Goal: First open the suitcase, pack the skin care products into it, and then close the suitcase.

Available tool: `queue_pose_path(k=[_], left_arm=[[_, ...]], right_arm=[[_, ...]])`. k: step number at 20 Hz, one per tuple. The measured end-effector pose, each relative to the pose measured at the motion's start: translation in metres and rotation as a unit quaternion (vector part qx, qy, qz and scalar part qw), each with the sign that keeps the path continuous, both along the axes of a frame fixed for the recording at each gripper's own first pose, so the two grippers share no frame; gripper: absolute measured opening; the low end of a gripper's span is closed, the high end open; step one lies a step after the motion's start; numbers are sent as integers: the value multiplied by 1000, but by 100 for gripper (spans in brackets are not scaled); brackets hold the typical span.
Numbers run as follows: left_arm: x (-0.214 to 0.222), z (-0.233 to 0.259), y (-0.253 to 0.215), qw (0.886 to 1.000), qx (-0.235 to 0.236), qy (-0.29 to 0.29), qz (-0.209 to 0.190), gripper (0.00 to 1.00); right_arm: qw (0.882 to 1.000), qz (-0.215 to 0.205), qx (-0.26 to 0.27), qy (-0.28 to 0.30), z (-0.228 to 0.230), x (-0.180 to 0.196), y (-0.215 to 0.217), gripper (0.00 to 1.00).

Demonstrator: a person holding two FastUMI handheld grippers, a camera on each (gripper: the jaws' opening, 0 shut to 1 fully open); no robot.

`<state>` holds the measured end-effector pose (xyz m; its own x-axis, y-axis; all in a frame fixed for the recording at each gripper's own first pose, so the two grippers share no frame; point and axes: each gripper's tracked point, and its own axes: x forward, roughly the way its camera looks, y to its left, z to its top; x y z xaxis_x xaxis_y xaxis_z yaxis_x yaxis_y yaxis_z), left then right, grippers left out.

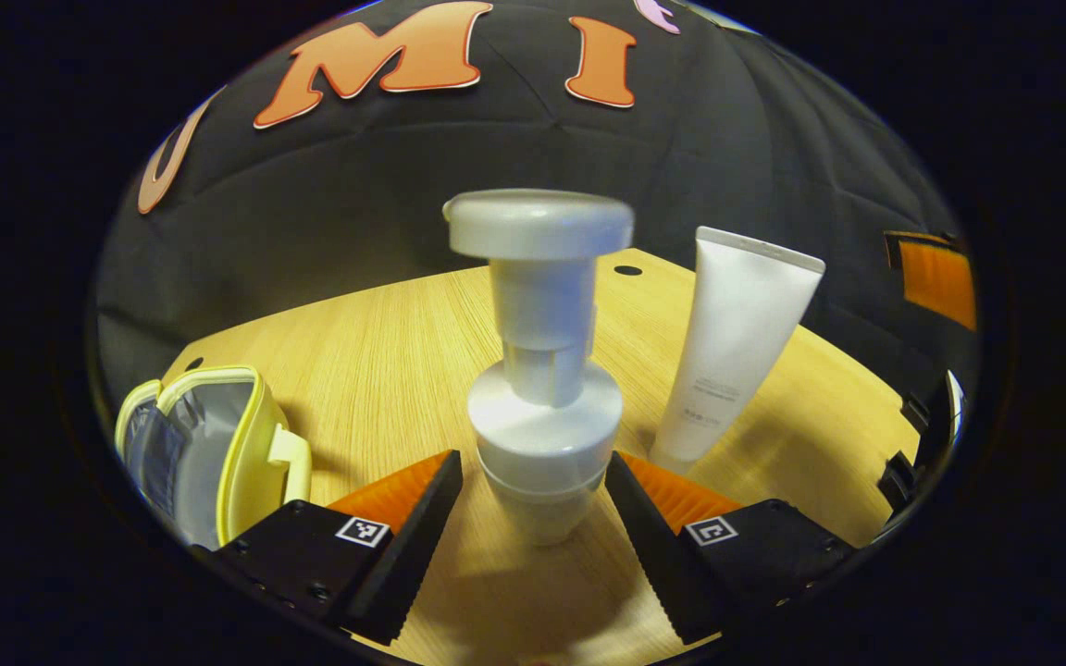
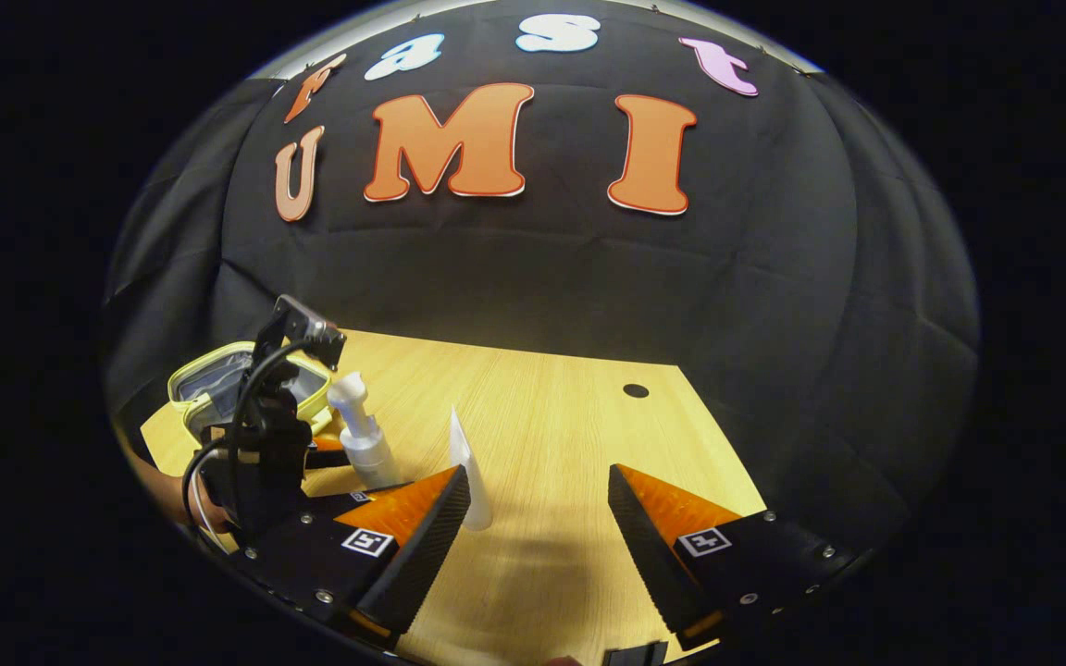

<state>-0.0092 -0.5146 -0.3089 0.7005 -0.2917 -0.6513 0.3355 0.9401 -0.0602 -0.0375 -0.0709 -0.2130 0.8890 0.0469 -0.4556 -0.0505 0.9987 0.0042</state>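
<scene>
The suitcase [image 1: 218, 444], small with a pale yellow rim, stands open at the left of the tabletop [image 1: 385, 351]; its grey lining shows, though the inside is partly cut off and nothing can be made out in it. A white pump bottle [image 1: 542, 370] stands between the spread fingers of the left claw [image 1: 533, 490], apparently untouched. A white tube [image 1: 737, 342] stands upright just beside it. The right claw [image 2: 538, 509] hangs open over bare wood.
</scene>
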Motion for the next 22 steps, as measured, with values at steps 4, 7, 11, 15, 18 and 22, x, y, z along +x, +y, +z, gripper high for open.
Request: queue_pose_path(k=[4,7,11,15,18,22], left_arm=[[-7,-1,-2,1000,-3,14,-3,65],[-16,14,9,1000,-3,16,5,63],[-19,54,38,1000,13,-9,24,63],[-26,100,73,997,19,-32,66,63],[-38,127,101,994,29,-50,95,63],[-58,126,137,988,61,-37,134,64]], right_arm=[[1000,5,11,16,-22,6,10,96],[999,16,12,27,-39,10,18,96],[998,39,13,41,-57,16,29,96],[997,64,10,47,-76,27,42,96],[994,88,8,66,-98,34,54,96],[992,106,19,68,-110,47,69,96]])
